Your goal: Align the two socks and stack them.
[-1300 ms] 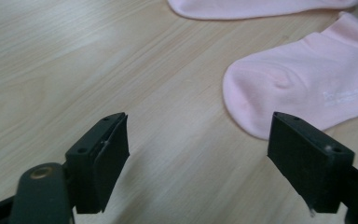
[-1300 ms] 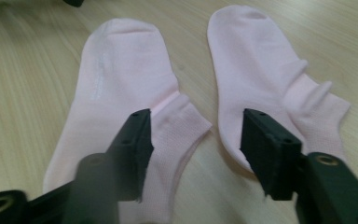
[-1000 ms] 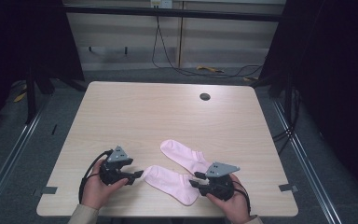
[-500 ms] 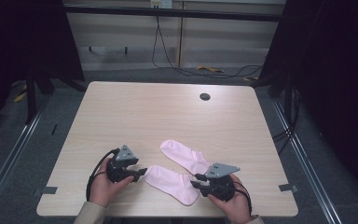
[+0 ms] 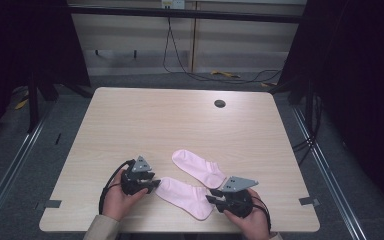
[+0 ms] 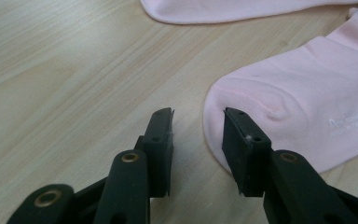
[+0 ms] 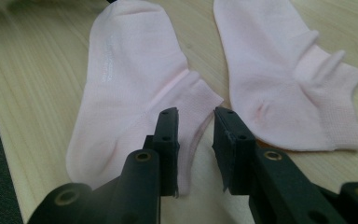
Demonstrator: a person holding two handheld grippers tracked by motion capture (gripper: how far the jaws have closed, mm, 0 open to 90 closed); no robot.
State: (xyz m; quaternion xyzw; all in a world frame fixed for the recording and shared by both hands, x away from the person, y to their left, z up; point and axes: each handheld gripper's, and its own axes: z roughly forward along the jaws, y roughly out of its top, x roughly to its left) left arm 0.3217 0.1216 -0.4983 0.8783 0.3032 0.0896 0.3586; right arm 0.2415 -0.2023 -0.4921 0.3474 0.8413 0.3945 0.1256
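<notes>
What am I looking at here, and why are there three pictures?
No robot: a person holds a two-jaw gripper in each hand. One camera looks down from above at the wooden table; the others ride on each gripper, looking along its black jaws. Two pink socks lie flat side by side. The left gripper is open at the toe of the nearer sock, the right gripper open over its cuff end. The farther sock lies untouched. Nothing is gripped yet.

Two pink socks [image 5: 190, 185] lay near table's [image 5: 180, 125] front edge; left gripper [image 5: 152, 185] and right gripper [image 5: 212, 200] flanked the nearer one.
</notes>
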